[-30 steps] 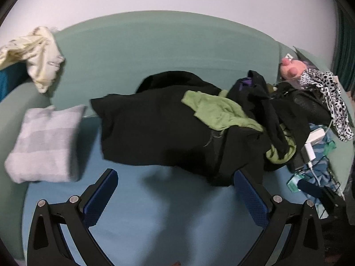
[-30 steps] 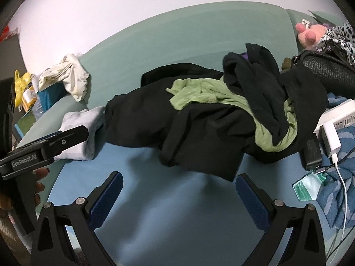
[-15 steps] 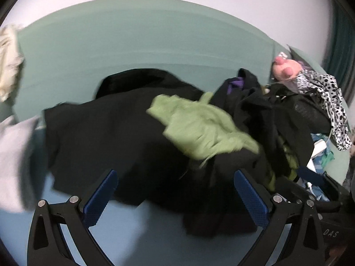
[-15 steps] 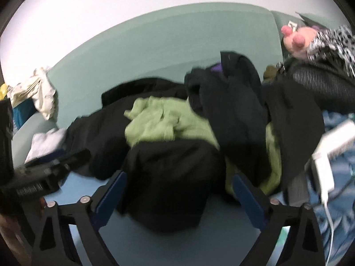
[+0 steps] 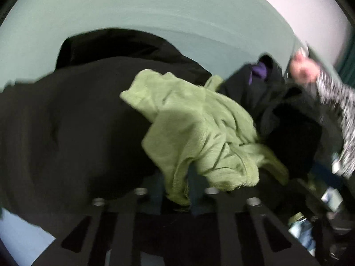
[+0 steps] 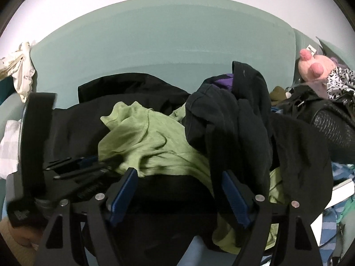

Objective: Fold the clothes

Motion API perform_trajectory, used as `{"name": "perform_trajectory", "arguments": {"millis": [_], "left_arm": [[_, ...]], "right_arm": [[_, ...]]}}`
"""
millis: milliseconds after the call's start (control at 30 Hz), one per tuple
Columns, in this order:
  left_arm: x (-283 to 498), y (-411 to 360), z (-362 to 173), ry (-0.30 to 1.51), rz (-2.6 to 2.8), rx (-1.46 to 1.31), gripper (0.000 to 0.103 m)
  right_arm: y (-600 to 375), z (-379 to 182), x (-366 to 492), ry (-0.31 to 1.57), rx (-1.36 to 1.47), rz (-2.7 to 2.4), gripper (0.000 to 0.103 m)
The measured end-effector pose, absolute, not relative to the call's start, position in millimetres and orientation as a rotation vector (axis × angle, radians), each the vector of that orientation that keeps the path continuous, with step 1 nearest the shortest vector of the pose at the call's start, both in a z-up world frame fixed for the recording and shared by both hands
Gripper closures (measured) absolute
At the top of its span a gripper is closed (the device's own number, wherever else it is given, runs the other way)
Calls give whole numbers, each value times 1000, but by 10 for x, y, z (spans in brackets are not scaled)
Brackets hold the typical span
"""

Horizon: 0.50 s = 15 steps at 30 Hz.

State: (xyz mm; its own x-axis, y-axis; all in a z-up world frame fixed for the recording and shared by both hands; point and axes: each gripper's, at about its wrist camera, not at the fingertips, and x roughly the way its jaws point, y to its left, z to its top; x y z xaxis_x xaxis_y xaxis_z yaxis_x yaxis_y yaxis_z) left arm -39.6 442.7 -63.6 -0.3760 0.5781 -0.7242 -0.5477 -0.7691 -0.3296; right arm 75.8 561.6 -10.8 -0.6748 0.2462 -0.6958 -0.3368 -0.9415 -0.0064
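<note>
A crumpled light green garment point(image 5: 199, 128) lies on top of a pile of black clothes point(image 5: 77, 122) on a blue-covered seat. My left gripper point(image 5: 177, 184) is low at the pile's front. Its jaws are closing, and a hanging edge of the green garment is pinched between them. In the right wrist view the same green garment point(image 6: 144, 137) sits mid-pile with a dark garment point(image 6: 233, 115) draped over its right side. My right gripper point(image 6: 179, 184) is closing slowly; black and green cloth lies between its wide-apart blue pads. The left gripper point(image 6: 115, 157) reaches in from the left.
A teal sofa back point(image 6: 166, 40) rises behind the pile. To the right are a pink plush toy point(image 6: 310, 66), a spotted cloth point(image 6: 341, 79) and a black bag point(image 6: 332, 124). A cream cloth point(image 6: 20, 75) and a pale folded towel point(image 6: 8, 146) lie left.
Both grippers have moved in over the clothes pile. The left jaws went from wide open to closed on the green garment's edge. The right jaws have narrowed a little.
</note>
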Motion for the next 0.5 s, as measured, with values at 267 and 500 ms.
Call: {"name": "perform_trajectory", "arguments": {"millis": [267,500], "left_arm": [[-85,3940,-374,-91,2065,-1074,95],[208,3572,-7,-10,2169,-933,98]], "right_arm": [[5443,-70,902,157,-1066,2629,18],[5238,-62,1091,150,-1087,2657,18]]}}
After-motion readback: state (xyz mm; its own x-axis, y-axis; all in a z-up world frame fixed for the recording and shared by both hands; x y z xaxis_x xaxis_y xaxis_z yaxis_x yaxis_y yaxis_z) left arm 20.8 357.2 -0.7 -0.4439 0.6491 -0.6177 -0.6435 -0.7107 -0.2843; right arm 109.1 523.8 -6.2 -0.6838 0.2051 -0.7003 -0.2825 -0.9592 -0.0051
